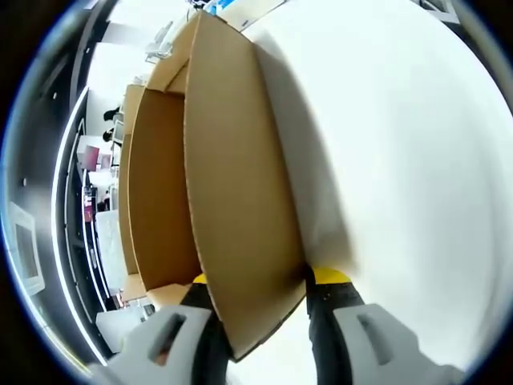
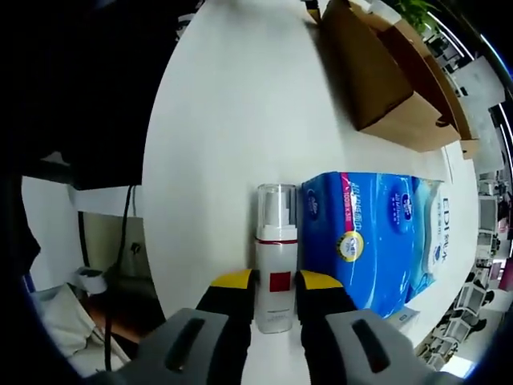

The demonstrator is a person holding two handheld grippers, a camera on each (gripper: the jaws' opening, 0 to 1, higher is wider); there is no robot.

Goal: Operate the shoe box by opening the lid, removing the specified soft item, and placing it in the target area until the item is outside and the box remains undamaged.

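Note:
The brown cardboard shoe box (image 1: 156,184) lies on the white table, its interior facing the left gripper view. Its lid (image 1: 240,200) stands raised edge-on, and my left gripper (image 1: 264,277) is shut on the lid's near edge, one yellow-tipped finger on each side. In the right gripper view the same box (image 2: 385,80) sits far off at the upper right. A blue soft pack of tissues (image 2: 377,233) lies on the table beside a white pump bottle (image 2: 276,265) with a clear cap and a red square label. My right gripper (image 2: 276,282) is shut on that bottle's lower body.
The white table (image 2: 232,120) stretches wide between the bottle and the box. Its edge curves along the left, with a dark floor, a cable and a person's clothing beyond. Office furniture shows past the box.

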